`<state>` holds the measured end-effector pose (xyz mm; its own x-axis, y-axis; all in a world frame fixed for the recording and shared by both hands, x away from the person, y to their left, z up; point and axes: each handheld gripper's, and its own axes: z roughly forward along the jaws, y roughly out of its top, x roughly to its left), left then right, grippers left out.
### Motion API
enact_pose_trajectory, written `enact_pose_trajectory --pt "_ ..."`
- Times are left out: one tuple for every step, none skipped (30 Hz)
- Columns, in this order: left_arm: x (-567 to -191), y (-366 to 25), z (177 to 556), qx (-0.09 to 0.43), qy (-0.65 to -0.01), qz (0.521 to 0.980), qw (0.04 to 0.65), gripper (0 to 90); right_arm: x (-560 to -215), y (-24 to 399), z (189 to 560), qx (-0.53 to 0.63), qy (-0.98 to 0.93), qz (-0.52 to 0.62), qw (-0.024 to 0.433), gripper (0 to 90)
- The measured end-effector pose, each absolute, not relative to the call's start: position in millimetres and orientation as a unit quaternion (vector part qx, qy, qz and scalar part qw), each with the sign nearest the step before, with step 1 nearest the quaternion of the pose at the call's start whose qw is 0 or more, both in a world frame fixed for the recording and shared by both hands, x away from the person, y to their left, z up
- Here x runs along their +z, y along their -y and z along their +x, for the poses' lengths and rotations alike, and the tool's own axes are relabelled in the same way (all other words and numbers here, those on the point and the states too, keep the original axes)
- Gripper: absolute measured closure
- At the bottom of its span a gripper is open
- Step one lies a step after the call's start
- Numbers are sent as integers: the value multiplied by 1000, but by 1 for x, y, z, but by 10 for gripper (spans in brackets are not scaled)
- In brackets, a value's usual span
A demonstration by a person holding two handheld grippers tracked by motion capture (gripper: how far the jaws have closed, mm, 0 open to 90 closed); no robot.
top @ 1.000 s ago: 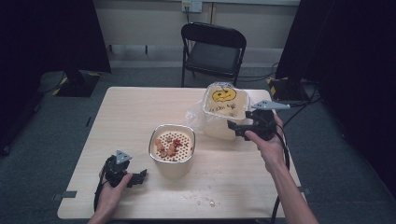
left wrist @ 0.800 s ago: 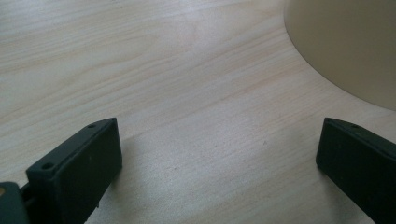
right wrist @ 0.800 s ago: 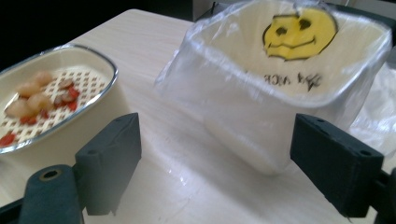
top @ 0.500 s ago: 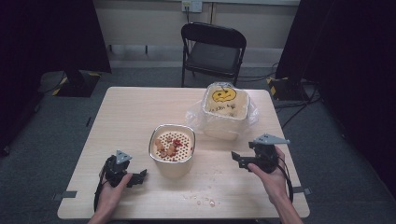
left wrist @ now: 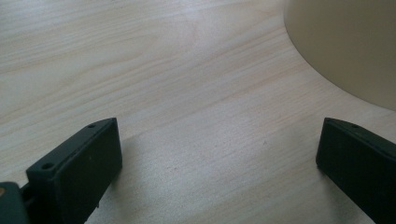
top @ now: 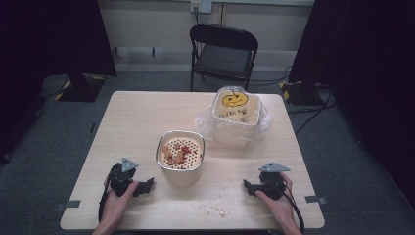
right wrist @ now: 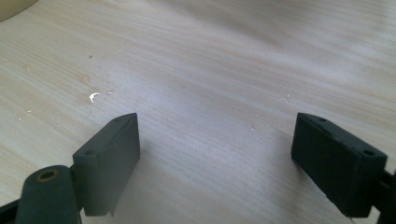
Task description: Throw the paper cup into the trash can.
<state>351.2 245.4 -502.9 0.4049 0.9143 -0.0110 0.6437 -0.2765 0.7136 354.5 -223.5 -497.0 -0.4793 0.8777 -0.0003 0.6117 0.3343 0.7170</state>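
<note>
In the high view, the pieces of food inside the perforated bowl were too small to be identified; only orange and red bits could be seen. The writing under the drawn face on the far container could not be read. The crumbs near the front edge of the table were too small to be told apart. The person's forearms were cut off by the bottom edge.

In the left gripper view, the beige wall of the bowl was cut off by the top and right edges, and the right jaw was cut by the picture's corner. In the right gripper view, a pale object was cut off at the top left corner and could not be identified.
</note>
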Motion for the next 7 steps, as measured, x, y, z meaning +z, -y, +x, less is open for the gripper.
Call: enact_pose_trajectory --pt "-503 -245 351 207 -505 772 327 0 -497 224 355 336 -792 470 199 149" --pt "-503 -245 351 207 -505 772 327 0 -497 223 355 333 -790 472 204 135" --pt "-503 -245 351 207 -505 772 327 0 -499 224 355 336 -791 468 209 125" --pt "-503 -245 351 207 -505 772 327 0 -500 224 355 340 -789 467 210 125" --pt "-503 -245 351 207 -505 772 327 0 -500 224 355 341 -790 465 209 126" --pt "-503 -245 351 207 -505 772 327 0 -500 224 355 341 -790 465 209 126" --pt "-503 -245 351 207 -505 772 327 0 -500 224 354 341 -790 466 209 125"
